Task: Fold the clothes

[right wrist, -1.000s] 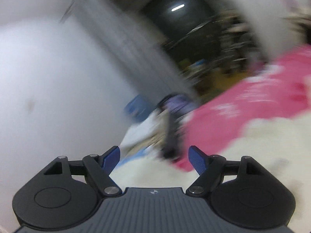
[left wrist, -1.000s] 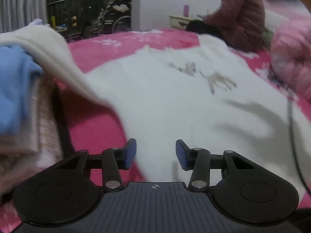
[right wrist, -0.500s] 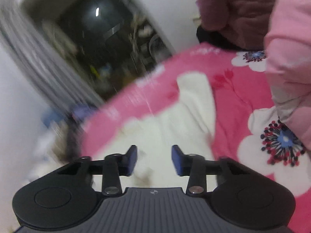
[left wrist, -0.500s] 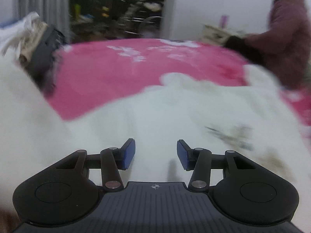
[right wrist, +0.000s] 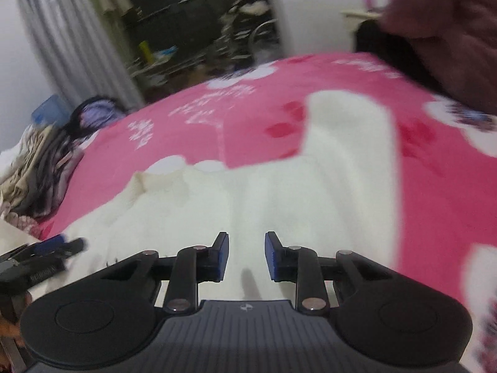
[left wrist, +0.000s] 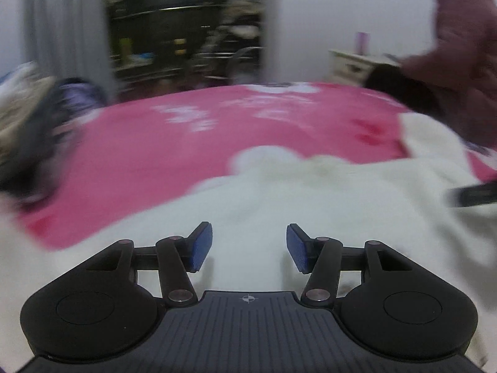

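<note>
**White garment spread on the pink bed, both tongs parted above it**

A white fleecy garment [right wrist: 279,192] is seen laid out on the pink flowered bedspread [right wrist: 192,130], with one sleeve [right wrist: 351,124] stretched away toward the far side and the neckline [right wrist: 161,177] turned to the left. The left gripper [left wrist: 249,247] is held low over the cloth with its blue pads well apart and nothing between them. The right gripper [right wrist: 247,256] is likewise held over the body of the garment, its pads set closer together but with a clear gap, and no cloth is pinched.

The garment is judged to lie flat and unfolded, so a fold is yet to be made in it. An edge or the outstretched sleeve would need to be pinched and carried across the body. A heap of other clothes [right wrist: 43,155] is seen at the left edge of the bed, and a person in a dark red jacket [left wrist: 459,40] is present at the far right.
</note>
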A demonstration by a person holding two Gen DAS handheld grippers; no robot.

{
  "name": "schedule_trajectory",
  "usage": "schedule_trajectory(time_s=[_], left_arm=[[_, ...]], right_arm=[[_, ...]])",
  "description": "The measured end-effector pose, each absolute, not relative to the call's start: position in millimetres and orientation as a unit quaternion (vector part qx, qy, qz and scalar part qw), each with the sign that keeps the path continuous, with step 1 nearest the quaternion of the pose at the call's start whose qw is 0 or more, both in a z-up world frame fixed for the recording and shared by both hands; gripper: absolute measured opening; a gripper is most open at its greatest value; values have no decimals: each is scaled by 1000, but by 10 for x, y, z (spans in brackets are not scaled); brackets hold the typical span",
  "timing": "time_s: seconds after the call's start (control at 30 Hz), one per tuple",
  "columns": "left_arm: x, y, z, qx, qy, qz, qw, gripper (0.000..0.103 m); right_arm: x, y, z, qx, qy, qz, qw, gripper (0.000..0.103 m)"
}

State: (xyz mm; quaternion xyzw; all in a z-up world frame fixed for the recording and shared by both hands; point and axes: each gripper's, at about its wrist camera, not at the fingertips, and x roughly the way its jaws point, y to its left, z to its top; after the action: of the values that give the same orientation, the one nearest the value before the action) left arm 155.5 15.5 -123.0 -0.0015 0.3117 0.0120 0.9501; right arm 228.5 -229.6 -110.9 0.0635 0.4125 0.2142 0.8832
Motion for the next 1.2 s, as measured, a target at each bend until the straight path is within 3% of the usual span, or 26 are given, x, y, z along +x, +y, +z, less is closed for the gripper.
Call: schedule_trajectory(time_s=[0.13,0.3,0.37,0.4,0.73,0.77,0.83,0.87,1.0,1.1,1.2], left_arm=[[1860,-227,-1343,-3,310,-39,950,53],[2240,-336,-1551,-19,307,-19,951,55],[2273,-236,-1591,-58,306,-15,950,56],[2279,-225,-1606,-64,304,-16,950,57],[2290,-147,-1663,-91,293,-29,951,61],[2284,-142,-1665,-93,291,-30,952,61],[2283,-140,-1661,-95,290,-31,952,61],[2284,-136,-1661,-96,290,-31,952,61],[2286,-121,-1664,-100,289,-33,951,61],[2288,-121,-1668,-100,288,-31,952,61],[2299,-133,-1668,-96,289,-30,952,61]], right_arm=[[2775,-2036,-1542,53,438,215,871,25],[2987,-2357,-1315,139,406,229,874,30],[3167,-2609,-1339,172,411,202,872,48],[3258,-2736,-1350,188,414,189,871,52],[4136,-3917,-1484,346,429,73,831,65],[4184,-3890,-1513,361,431,99,821,61],[4217,-3732,-1486,336,437,129,825,37],[4205,-3643,-1439,312,436,136,833,17],[3881,-3500,-1029,214,366,114,899,15],[3540,-3789,-775,174,297,6,939,14],[3340,-4206,-772,180,288,-117,933,15]])
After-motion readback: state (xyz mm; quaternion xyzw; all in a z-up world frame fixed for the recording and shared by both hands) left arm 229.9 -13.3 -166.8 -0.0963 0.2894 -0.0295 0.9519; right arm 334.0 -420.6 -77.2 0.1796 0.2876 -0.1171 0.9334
